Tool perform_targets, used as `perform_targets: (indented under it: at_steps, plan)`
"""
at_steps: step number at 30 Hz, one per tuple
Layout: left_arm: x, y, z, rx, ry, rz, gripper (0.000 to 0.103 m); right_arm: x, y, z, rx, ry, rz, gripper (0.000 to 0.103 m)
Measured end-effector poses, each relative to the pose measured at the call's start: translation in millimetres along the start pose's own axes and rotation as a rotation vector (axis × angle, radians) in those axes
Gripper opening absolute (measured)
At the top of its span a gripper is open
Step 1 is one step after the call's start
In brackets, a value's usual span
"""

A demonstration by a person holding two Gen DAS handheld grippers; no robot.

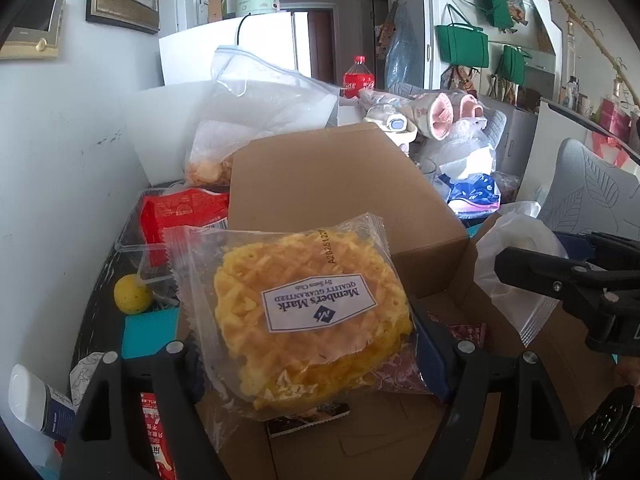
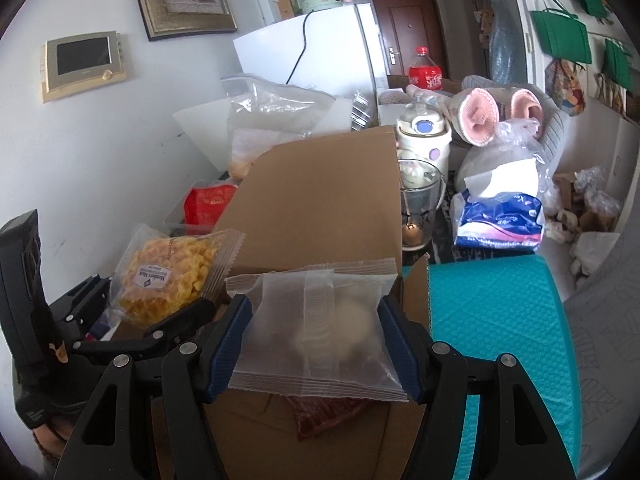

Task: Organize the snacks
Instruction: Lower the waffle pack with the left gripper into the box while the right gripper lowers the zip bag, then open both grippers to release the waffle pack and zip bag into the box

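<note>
My left gripper (image 1: 312,364) is shut on a clear packet of yellow waffle crisps (image 1: 308,308) with a white label, held above an open cardboard box (image 1: 340,184). My right gripper (image 2: 316,344) is shut on a frosted packet (image 2: 320,320) with a pale round pastry inside, also over the box (image 2: 320,200). Each view shows the other gripper: the right one (image 1: 560,280) with its frosted packet (image 1: 516,272) at the right, and the left one (image 2: 160,320) with the yellow packet (image 2: 172,276) at the left. Dark red packets (image 2: 324,412) lie in the box bottom.
The box's tall flap stands upright behind both packets. A clear tub with a red packet (image 1: 180,212), a yellow ball (image 1: 132,294) and a zip bag (image 1: 256,100) sit left by the wall. A teal padded mailer (image 2: 500,340), a glass jar (image 2: 420,208) and a tissue pack (image 2: 500,220) lie right.
</note>
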State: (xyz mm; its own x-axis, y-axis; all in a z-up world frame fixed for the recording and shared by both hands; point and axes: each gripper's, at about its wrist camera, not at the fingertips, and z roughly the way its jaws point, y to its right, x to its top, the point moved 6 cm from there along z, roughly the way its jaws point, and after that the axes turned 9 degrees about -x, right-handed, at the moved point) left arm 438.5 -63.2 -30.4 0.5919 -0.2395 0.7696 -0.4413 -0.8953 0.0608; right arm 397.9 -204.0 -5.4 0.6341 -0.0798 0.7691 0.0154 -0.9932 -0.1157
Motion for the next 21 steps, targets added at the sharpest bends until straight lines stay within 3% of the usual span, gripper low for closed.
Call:
perform_targets:
  at_steps: [7,13,21]
  plan:
    - [-3.9,-4.9,7.7,-0.029,-0.041,-0.045,0.082,-4.1,-0.8,7.3,-0.068,-0.019,-0.039,0.072]
    - [-5.2,-6.2,7.1,0.023,-0.046,-0.032,0.082,-7.7,7.6,15.3,-0.103,-0.056,-0.036,0.076]
    - [-8.0,-5.8,7.4,0.046,-0.059,-0.03,0.083,-5.3,9.1,9.7,-0.071,-0.047,-0.023,0.076]
